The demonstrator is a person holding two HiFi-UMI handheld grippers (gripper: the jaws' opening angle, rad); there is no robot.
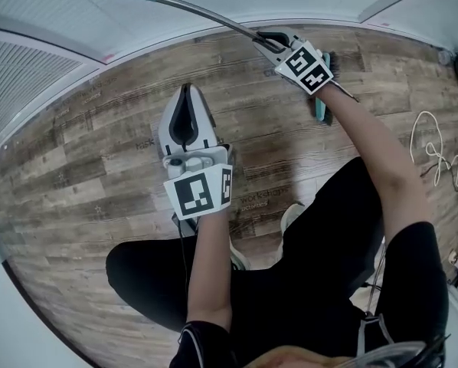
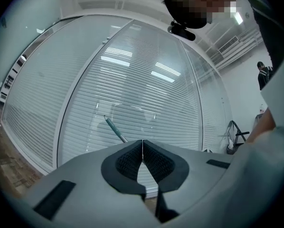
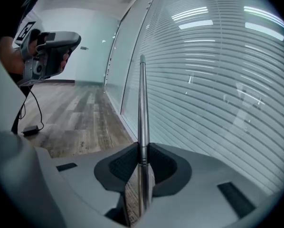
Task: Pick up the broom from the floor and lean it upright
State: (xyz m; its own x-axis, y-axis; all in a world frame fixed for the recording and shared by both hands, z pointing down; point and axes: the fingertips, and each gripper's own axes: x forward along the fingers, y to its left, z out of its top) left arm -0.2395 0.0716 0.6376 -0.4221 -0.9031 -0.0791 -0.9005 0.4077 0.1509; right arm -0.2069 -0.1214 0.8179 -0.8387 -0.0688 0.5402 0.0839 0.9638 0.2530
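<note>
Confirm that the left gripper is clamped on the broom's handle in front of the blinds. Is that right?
Not quite. It is the right gripper, not the left, that is clamped on the broom's handle in front of the blinds, as the right gripper view shows. The left gripper is shut on nothing.

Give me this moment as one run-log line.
right hand-held gripper: shut on broom handle | left hand-held gripper: shut, empty | broom head: low, near floor
</note>
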